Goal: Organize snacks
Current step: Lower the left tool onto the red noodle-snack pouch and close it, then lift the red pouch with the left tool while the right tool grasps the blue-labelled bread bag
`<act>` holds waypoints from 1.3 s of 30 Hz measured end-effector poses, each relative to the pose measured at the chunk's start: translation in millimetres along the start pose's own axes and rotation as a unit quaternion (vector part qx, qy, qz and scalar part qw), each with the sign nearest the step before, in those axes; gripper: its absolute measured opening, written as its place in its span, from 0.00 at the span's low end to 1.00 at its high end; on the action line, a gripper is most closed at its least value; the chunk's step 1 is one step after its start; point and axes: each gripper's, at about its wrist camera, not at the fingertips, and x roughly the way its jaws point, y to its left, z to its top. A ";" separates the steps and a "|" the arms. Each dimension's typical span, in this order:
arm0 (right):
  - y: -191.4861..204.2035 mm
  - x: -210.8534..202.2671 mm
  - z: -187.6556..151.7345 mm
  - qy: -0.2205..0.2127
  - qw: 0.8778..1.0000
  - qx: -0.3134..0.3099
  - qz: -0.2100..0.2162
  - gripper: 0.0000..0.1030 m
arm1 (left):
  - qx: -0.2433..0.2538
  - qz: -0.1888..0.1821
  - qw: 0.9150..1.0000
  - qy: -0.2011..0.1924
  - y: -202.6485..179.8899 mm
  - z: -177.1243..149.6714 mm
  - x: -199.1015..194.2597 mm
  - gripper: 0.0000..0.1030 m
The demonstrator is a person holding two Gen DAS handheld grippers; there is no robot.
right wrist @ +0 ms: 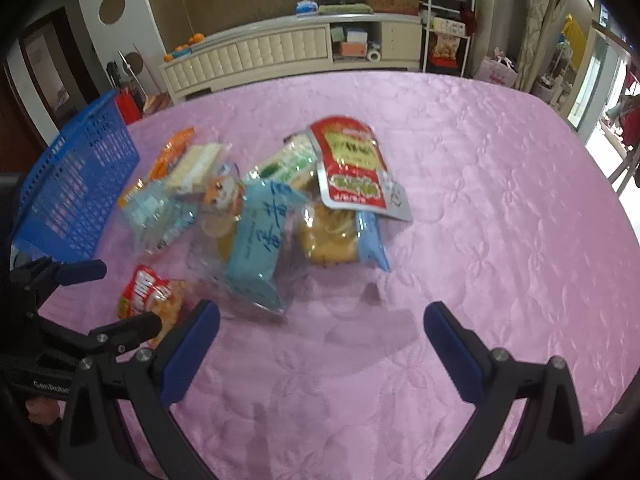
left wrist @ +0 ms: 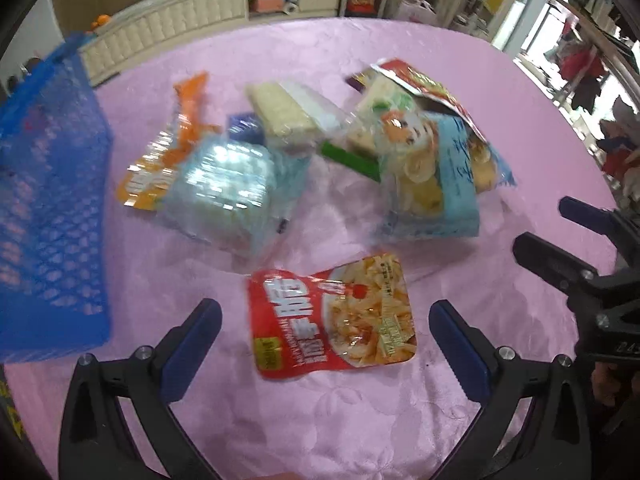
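My left claw [left wrist: 326, 320] is wide open above the pink tablecloth [left wrist: 320, 420] and holds nothing. Between its two blue pads [left wrist: 192, 344], just ahead of them, lies a flat red noodle packet [left wrist: 330, 316]; the pads do not touch it. To the left of this claw stands the blue basket [left wrist: 48, 216], its mesh wall near the left finger.

Further ahead of the left claw is the heap of snacks: a pale blue clear pack [left wrist: 228, 188], an orange packet [left wrist: 176, 140] behind it, a cream wafer pack [left wrist: 284, 116], a green-edged packet [left wrist: 352, 160], and to the right a light blue bag [left wrist: 436, 184] with a second red pouch [left wrist: 424, 88] lying on top of the pile.

My right claw [right wrist: 322, 338] is also wide open and empty, over bare cloth. The light blue bag [right wrist: 256, 240] lies ahead of it, a little to the left, and the second red pouch [right wrist: 354, 168] behind that. The red noodle packet [right wrist: 150, 300] is at the left of this claw, partly hidden by the left claw [right wrist: 116, 300] in that view.
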 end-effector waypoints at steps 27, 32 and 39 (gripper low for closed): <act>-7.3 16.8 -9.4 0.027 0.999 0.020 0.008 1.00 | 0.011 0.027 0.999 0.017 4.2 7.2 16.3 0.58; -6.1 19.9 -10.1 0.032 0.999 0.018 0.006 1.00 | 0.020 0.030 0.999 0.004 -2.0 2.4 20.8 0.53; -3.3 23.1 -11.2 0.037 0.999 0.015 0.003 1.00 | -0.011 0.010 1.000 -0.010 1.3 -9.4 5.9 0.46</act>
